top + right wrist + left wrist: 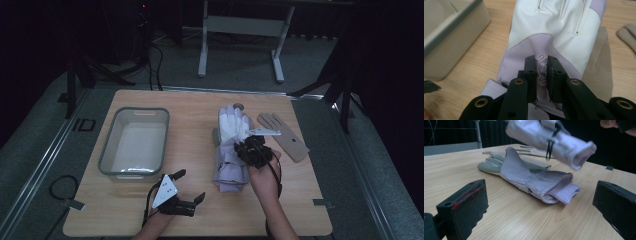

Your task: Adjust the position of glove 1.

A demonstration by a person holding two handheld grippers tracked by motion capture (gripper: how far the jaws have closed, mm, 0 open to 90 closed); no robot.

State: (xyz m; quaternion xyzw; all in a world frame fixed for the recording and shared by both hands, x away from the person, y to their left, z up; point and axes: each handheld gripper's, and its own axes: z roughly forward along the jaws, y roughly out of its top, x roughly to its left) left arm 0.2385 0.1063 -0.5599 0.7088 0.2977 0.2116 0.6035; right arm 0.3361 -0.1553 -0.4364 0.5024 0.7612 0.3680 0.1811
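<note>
With our right tool [542, 75] pinching a fold of the white-and-lilac glove [554, 32], we held it aloft over its twin glove [534, 180] near the bench's [200, 220] centre; our left tool [176, 192] waited, jaws spread, by the near edge beside the grey tub [134, 142]. We judged the thin pinch might slip, dropping the glove short of the tub

A round printed emblem with a snowflake-like figure and a ring of letters stands on the lilac back of the white and lilac glove [554, 32], half hidden between the black jaws, with only "SO" and "NO" fragments legible, the rest unreadable.
</note>
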